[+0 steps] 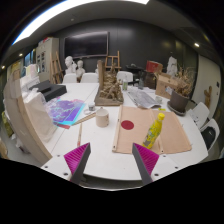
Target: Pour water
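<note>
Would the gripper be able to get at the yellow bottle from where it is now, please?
Probably yes: the gripper is open, and the yellow bottle stands upright on the brown board just ahead of the right finger, with nothing between.

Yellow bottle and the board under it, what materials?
Bottle: looks like glossy translucent plastic, yellow-green, with light glinting on its side; glass not excluded. Board: matte tan, flat, probably wood or cardboard; grain too small to tell. Claw is open, short of both.

Claw (112, 160) with magenta triangular pads (77, 160)
</note>
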`<state>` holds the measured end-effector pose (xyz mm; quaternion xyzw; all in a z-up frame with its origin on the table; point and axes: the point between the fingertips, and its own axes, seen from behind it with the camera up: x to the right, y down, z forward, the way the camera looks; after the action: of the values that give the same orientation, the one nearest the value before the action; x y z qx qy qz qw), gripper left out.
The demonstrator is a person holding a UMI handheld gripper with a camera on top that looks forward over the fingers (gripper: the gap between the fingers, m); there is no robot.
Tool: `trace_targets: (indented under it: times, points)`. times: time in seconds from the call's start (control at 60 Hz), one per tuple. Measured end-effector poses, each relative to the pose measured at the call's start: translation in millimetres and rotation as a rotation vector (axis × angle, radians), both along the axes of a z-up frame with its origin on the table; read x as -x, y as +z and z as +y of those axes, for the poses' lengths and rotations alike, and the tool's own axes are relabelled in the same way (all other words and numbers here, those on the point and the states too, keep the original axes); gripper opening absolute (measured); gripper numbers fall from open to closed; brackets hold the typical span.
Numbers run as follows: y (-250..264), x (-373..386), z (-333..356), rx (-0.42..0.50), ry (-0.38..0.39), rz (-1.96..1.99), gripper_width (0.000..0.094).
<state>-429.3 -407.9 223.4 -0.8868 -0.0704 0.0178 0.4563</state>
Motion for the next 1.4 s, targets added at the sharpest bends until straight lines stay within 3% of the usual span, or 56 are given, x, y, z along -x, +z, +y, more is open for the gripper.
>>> trace_targets:
  times: [0.383, 0.633, 0.767, 0.833, 0.9, 1.083, 1.167, 1.183, 1.4]
  points:
    - [-82.5, -157.4, 65.1, -0.037, -0.194, 0.006, 0.0859]
    - [-149.9, -201.7, 160.1, -0.125, -0.236, 0.027, 0.0850]
    - [-165.4, -205.8, 200.7, -0.200, -0.211, 0.025, 0.0753]
    - [-171.5, -207.6, 214.0, -0.219, -0.203, 0.005, 0.0649]
    - [-167.7, -201.7, 223.3, -0.254, -0.182, 0.014, 0.0476]
    - [-165.6, -201.6, 229.5, -0.272, -0.166, -0.038, 0.0301]
    - [-162.4, -195.5, 223.5, -0.259, -0.157, -0.079, 0.0292]
    - [-161.2, -194.5, 223.2, -0.259, -0.152, -0.083, 0.0250]
    - [-118.0, -188.4, 239.6, -0.290, -0.138, -0.209, 0.0250]
